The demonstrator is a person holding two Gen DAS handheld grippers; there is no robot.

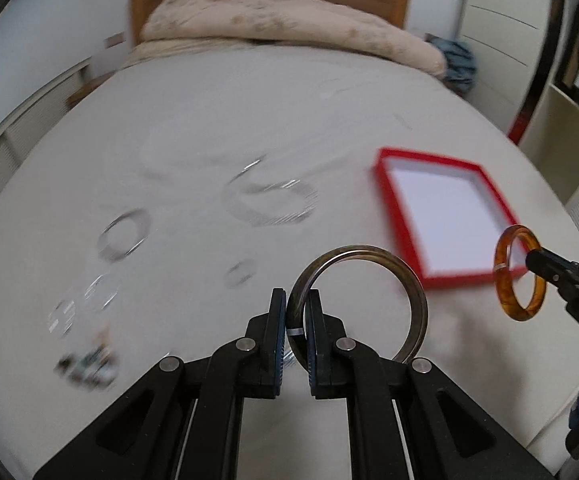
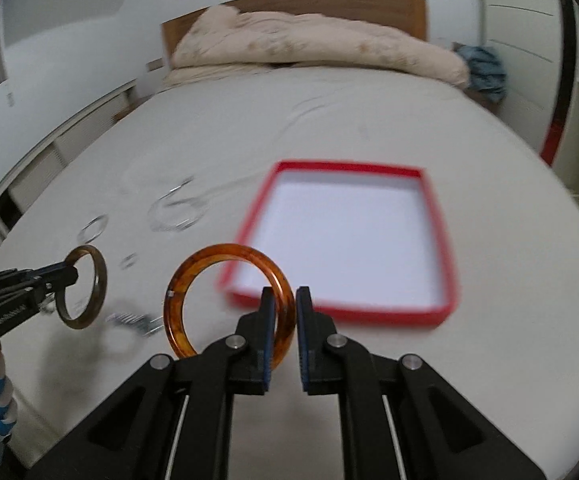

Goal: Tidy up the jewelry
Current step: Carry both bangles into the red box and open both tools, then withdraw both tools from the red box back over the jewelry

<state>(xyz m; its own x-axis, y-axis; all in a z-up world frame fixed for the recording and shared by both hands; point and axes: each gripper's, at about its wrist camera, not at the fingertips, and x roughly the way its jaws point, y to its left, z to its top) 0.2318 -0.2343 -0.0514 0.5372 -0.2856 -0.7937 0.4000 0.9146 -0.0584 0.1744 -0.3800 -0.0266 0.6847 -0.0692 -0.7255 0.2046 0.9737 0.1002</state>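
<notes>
My left gripper (image 1: 297,308) is shut on a grey-brown bangle (image 1: 405,276) and holds it above the bed; that bangle also shows in the right wrist view (image 2: 99,276). My right gripper (image 2: 282,304) is shut on an amber bangle (image 2: 193,276), held above the near left corner of a red box with a white inside (image 2: 445,304). The amber bangle (image 1: 503,256) and the box (image 1: 393,200) also show at the right of the left wrist view. Several silver bangles and rings (image 1: 273,200) lie blurred on the white sheet (image 1: 249,112).
A beige duvet (image 2: 309,48) is bunched against the wooden headboard (image 2: 389,4). A blue cloth (image 2: 481,68) lies at the bed's far right. Small jewelry pieces (image 1: 85,364) lie near the left. White shelves (image 1: 561,128) stand to the right.
</notes>
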